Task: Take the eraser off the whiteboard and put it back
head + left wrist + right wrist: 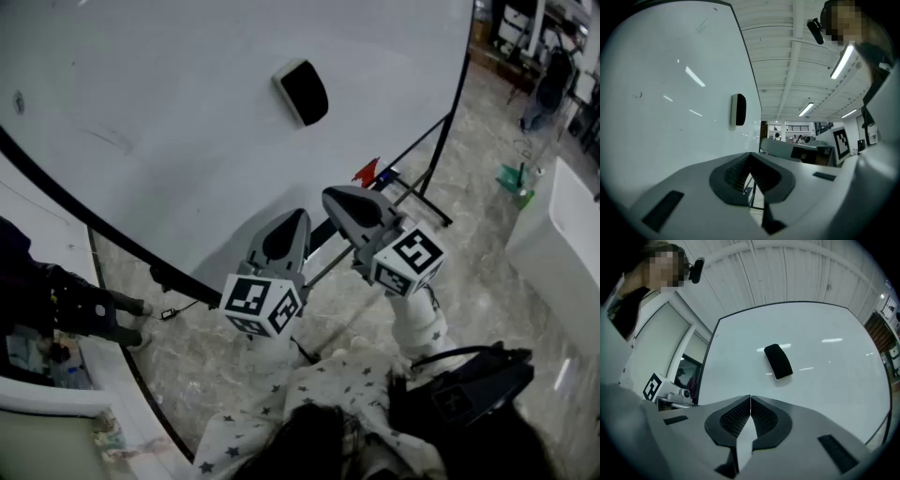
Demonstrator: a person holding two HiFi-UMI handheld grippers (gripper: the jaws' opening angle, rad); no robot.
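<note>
Left gripper (291, 223): jaws pressed together, nothing between, low before whiteboard (141, 103).
Eraser (302, 91): on board face, upper middle, well apart from both grippers.
Right gripper (339, 201): jaws pressed together, empty, nearer to eraser.
Step judged: reach. Spread jaws first, pinch eraser by long sides, pull straight off.
Room: bare board around eraser. Frame edge (462, 80) at right, stand bar (417, 199) below, so keep clear.

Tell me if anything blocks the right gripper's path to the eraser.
Nothing visible does. The eraser sits on the whiteboard ahead of the right gripper, with only bare board and open air between them. The gripper's jaws are shut and empty.
</note>
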